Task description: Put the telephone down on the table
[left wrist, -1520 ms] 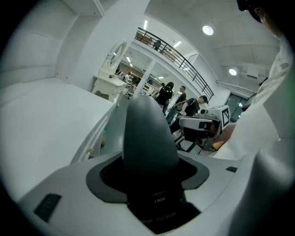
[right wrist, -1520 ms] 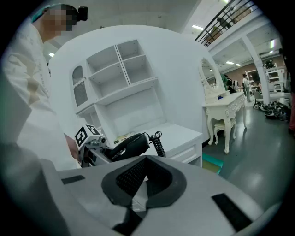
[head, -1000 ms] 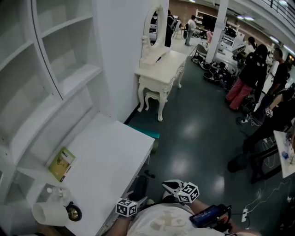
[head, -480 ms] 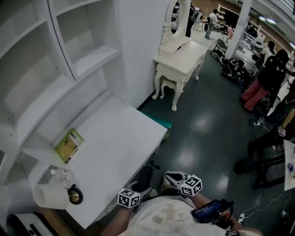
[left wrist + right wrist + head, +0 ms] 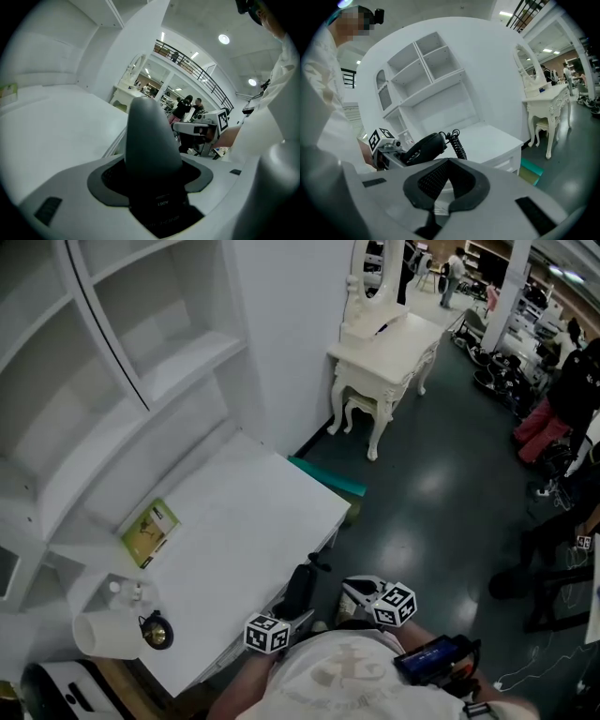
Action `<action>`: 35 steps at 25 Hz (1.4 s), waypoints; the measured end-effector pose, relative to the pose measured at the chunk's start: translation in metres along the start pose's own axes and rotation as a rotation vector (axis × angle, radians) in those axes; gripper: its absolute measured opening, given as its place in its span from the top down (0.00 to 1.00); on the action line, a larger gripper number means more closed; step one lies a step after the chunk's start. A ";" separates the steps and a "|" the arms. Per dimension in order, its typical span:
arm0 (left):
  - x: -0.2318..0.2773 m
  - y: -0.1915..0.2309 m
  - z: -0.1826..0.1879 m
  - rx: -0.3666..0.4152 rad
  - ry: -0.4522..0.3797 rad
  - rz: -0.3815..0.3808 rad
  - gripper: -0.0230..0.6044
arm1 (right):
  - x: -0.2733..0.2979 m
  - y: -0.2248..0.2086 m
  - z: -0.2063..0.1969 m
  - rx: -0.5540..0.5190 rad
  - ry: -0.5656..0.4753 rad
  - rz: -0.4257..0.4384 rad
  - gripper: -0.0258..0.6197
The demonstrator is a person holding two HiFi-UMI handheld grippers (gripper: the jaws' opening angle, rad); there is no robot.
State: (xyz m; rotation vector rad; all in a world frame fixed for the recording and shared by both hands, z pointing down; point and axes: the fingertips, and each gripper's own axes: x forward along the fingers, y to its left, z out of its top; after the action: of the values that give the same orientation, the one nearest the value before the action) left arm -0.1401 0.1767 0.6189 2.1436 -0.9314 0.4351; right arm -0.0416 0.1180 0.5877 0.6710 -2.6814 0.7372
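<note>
— Left gripper (image 5: 152,174): what has it got?
— Its 2 jaws are clamped on the telephone (image 5: 423,146), a dark handset that rises out from between them. A black coiled cord (image 5: 457,142) curls from 1 end of the handset.
— Where is the telephone relative to the table (image 5: 246,542)?
— Up in the air at the table's near right edge, close in front of the person. It does not rest on the white top.
— And the right gripper (image 5: 444,183)?
— Its jaws are together, with nothing between them. It is held just right of the left one, off the table's edge and over the dark floor (image 5: 422,493).
— What lies on the table?
— On the left side, a green booklet (image 5: 150,532) lies flat near the back wall. At the near left corner a white roll (image 5: 105,636) lies on its side. A small round brass-coloured object (image 5: 156,632) is touching it or just beside it; I cannot tell which.
— Anything around the table?
— White shelves (image 5: 141,362) rise on the left, behind it. A teal mat (image 5: 328,476) lies on the floor at the table's far right corner. Farther off, a cream dressing table (image 5: 394,338) with an oval mirror (image 5: 375,266) stands against the white wall. Several people (image 5: 574,381) stand at the far right.
</note>
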 end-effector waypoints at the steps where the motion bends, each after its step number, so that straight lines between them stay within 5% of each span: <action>1: 0.004 0.001 0.005 -0.001 0.000 0.003 0.50 | 0.001 -0.005 0.003 0.002 -0.001 0.004 0.94; 23: 0.082 0.022 0.110 0.006 -0.004 0.097 0.50 | -0.013 -0.112 0.064 0.021 -0.073 0.042 0.94; 35: 0.089 0.040 0.121 -0.046 -0.015 0.175 0.50 | -0.012 -0.140 0.079 0.031 -0.088 0.082 0.94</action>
State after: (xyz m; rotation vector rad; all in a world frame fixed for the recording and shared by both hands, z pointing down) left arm -0.1072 0.0251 0.6080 2.0345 -1.1319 0.4790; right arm 0.0272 -0.0271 0.5745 0.6178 -2.7973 0.7894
